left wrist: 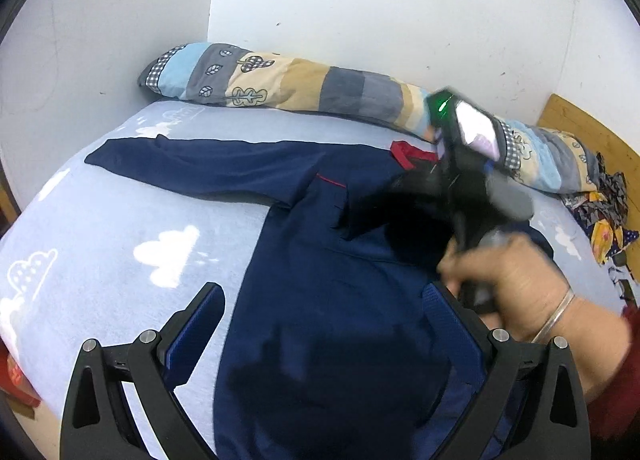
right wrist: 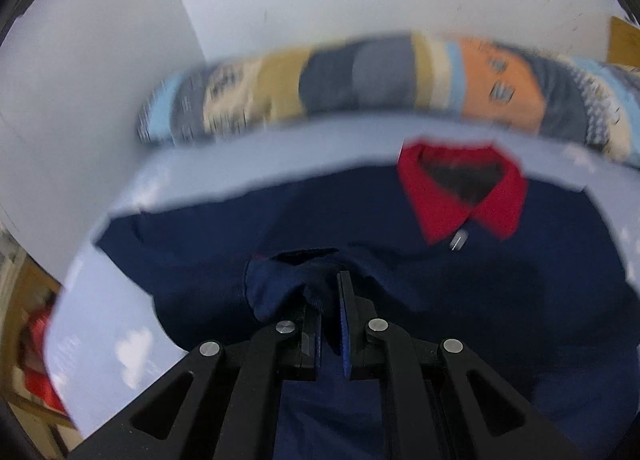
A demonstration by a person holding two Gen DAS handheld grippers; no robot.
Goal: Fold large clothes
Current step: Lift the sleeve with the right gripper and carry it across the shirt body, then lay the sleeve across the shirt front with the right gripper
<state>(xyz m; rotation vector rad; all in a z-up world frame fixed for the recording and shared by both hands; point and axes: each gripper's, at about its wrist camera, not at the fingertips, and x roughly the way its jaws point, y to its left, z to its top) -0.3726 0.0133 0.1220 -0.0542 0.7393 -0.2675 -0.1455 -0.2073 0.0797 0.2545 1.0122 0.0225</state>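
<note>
A navy jacket (left wrist: 328,260) with a red collar (right wrist: 460,195) lies flat on a light-blue bed sheet (left wrist: 120,227), one sleeve (left wrist: 192,163) stretched towards the wall. Left gripper (left wrist: 324,324): jaws wide apart above the jacket's body. Right gripper (right wrist: 332,312): jaws clamped on a bunched fold of the jacket. A patchwork bolster (left wrist: 304,87) lies behind.

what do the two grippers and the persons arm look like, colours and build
Both grippers are black plastic frames with triangular cutouts, silver pivot bolts and blue ribbed pads on the fingers. Seen from the left gripper, the right gripper is blurred: a black and grey body with a green light and a shiny panel on top. The right hand is bare, with a silver bangle and a dark red sleeve.
</note>
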